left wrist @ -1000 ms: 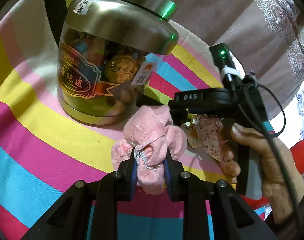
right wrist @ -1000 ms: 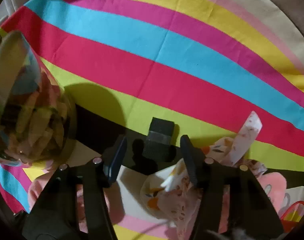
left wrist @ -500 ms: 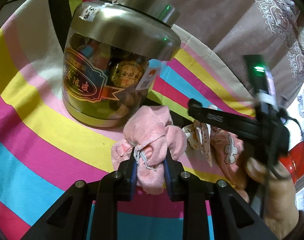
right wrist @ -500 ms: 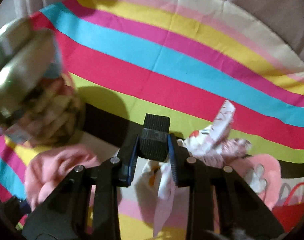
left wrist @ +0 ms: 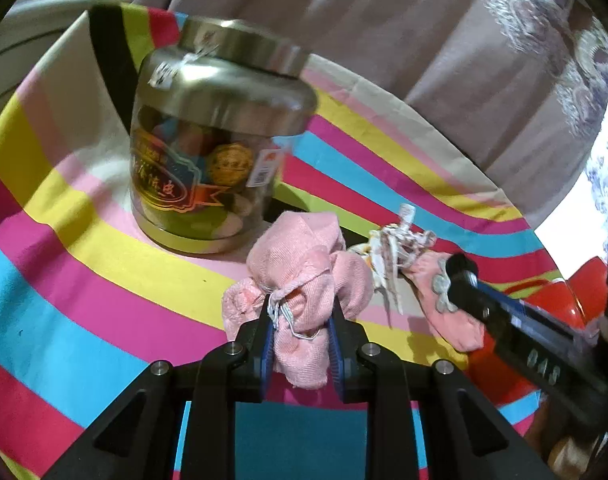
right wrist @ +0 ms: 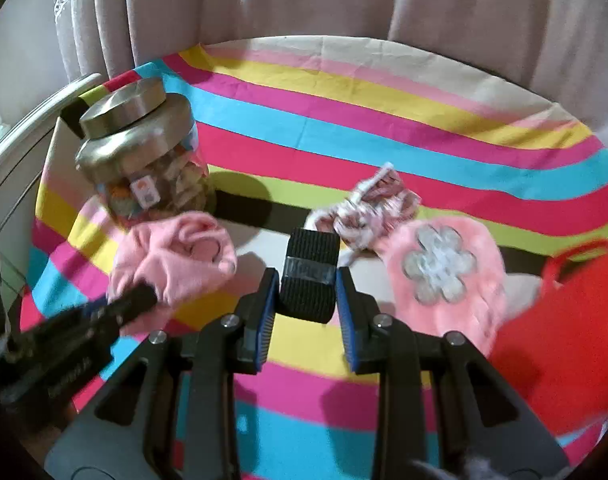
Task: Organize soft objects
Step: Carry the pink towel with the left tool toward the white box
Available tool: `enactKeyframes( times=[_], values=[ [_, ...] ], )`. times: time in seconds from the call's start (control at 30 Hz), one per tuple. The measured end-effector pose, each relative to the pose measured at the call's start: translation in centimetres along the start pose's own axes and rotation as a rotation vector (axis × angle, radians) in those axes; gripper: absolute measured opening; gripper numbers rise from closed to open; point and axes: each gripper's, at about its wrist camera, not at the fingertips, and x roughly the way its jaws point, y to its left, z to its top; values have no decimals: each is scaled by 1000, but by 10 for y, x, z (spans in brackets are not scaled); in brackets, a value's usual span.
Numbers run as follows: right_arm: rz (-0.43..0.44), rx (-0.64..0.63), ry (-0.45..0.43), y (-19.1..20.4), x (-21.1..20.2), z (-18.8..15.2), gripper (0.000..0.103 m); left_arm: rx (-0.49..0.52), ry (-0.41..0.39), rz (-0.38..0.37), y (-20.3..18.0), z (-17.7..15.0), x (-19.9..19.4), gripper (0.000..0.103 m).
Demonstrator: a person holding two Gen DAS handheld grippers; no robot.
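Observation:
My left gripper is shut on a bunched pink towel resting on the striped cloth; the towel also shows in the right wrist view, with the left gripper on it. My right gripper is shut on a small black ribbed object and holds it above the cloth. It shows in the left wrist view at the right. A crumpled patterned cloth and a pink fuzzy piece with a grey flower lie beyond it.
A jar with a metal lid full of wrapped items stands at the left, behind the towel. A red bag lies at the right. A striped tablecloth covers the table; curtains hang behind.
My right gripper closed on the black object, then pulled back and up, away from the patterned cloth. My left gripper kept its hold on the pink towel.

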Motion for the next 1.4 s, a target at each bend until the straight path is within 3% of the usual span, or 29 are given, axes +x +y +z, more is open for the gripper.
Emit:
enactKeyframes(
  times=[0.6, 1.4],
  values=[
    [-194, 134, -21, -58, -118, -102, 33, 225, 30, -64, -91, -46, -63, 24],
    [-365, 330, 6, -164, -242, -223, 33, 490, 120, -279, -219, -134, -124, 24]
  ],
)
